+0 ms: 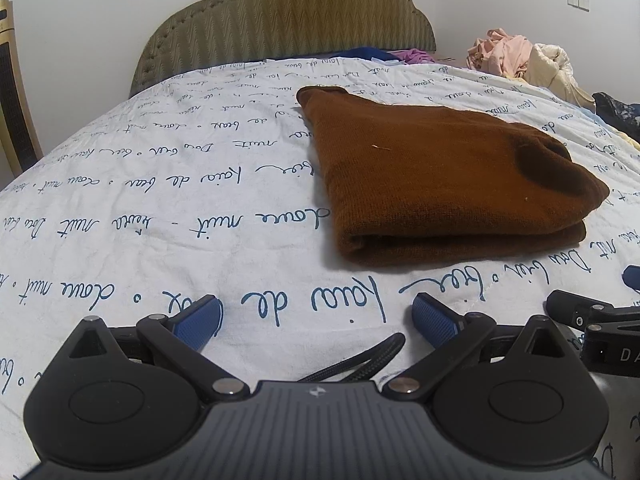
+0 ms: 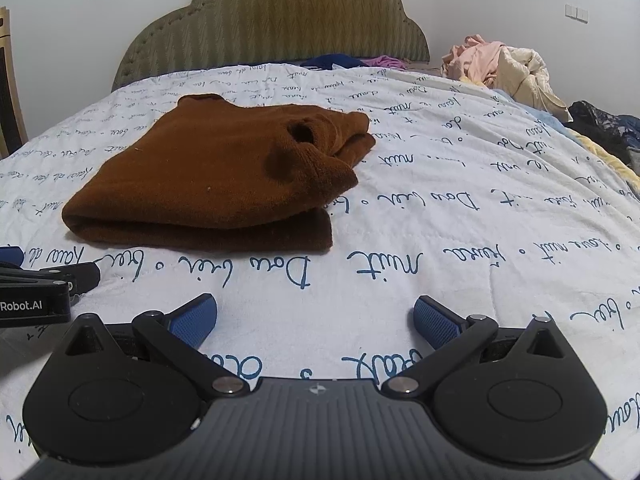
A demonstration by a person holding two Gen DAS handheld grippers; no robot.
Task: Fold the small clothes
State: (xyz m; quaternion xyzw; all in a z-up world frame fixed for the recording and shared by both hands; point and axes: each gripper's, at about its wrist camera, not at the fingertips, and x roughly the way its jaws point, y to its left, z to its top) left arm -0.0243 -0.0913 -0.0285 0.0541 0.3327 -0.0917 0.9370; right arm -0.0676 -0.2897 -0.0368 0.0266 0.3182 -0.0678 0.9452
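A brown knit garment point(image 1: 432, 184) lies folded in a flat stack on the white bedspread with blue script point(image 1: 160, 200). It also shows in the right wrist view point(image 2: 216, 176), with its folded edge toward me. My left gripper point(image 1: 316, 320) is open and empty, low over the bedspread, short of the garment and to its left. My right gripper point(image 2: 316, 318) is open and empty, short of the garment and to its right. Each gripper's body shows at the edge of the other's view: the right one point(image 1: 600, 328), the left one point(image 2: 36, 292).
A padded olive headboard point(image 1: 280, 24) stands at the far end of the bed. A heap of pink and cream clothes point(image 1: 520, 60) lies at the far right, with dark clothes point(image 2: 600, 128) near the right edge. Blue and purple items point(image 2: 352, 62) lie by the headboard.
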